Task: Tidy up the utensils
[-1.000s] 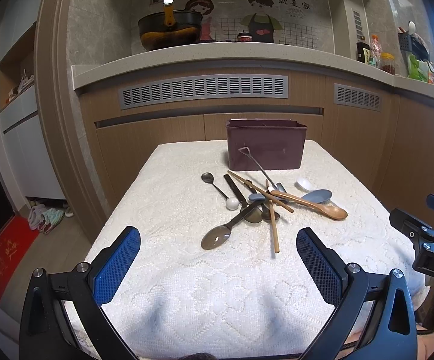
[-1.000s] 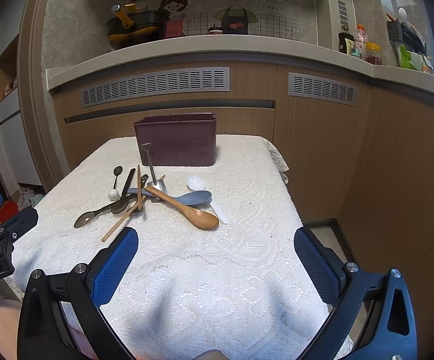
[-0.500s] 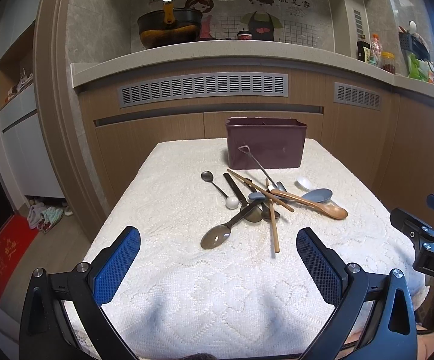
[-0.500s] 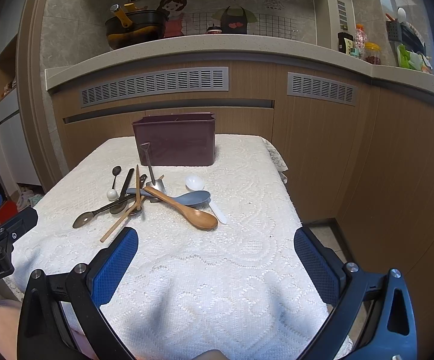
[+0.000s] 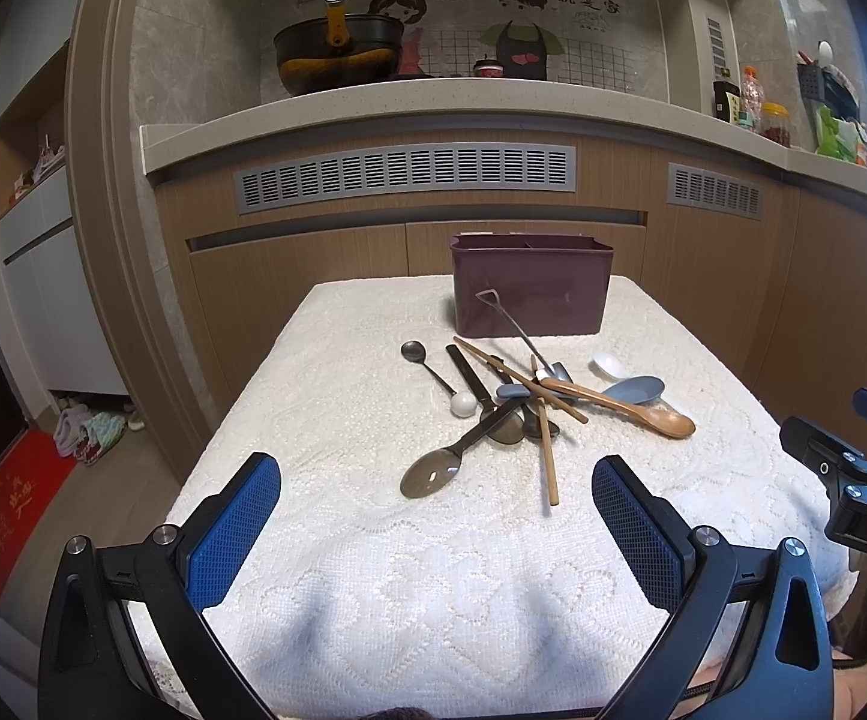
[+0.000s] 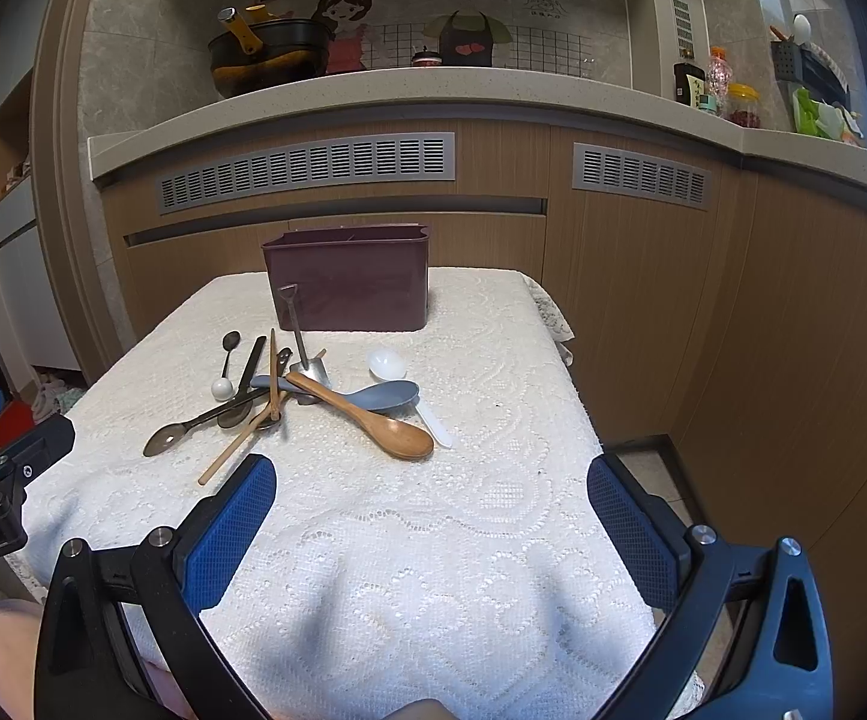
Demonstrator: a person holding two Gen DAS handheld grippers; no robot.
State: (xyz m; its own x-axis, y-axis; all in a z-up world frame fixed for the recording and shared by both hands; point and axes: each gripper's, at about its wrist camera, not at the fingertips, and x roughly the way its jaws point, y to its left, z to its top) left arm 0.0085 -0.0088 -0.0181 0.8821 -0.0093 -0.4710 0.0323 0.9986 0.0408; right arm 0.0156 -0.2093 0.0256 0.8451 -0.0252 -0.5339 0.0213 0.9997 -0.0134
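Task not yet begun: all utensils [image 5: 517,402] lie heaped on the worktop [image 5: 373,570] just before the holder [image 5: 532,285], both grippers' (left gripper [image 5: 436,531], right gripper [image 6: 431,531]) jaws spread wide, holding nothing.

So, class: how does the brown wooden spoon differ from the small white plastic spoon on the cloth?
The brown wooden spoon is larger and darker; the small white plastic spoon is pale. The wooden one's handle rests on the utensil pile, while the white one lies beside it. Both lie flat on the white cloth, outside the maroon holder.
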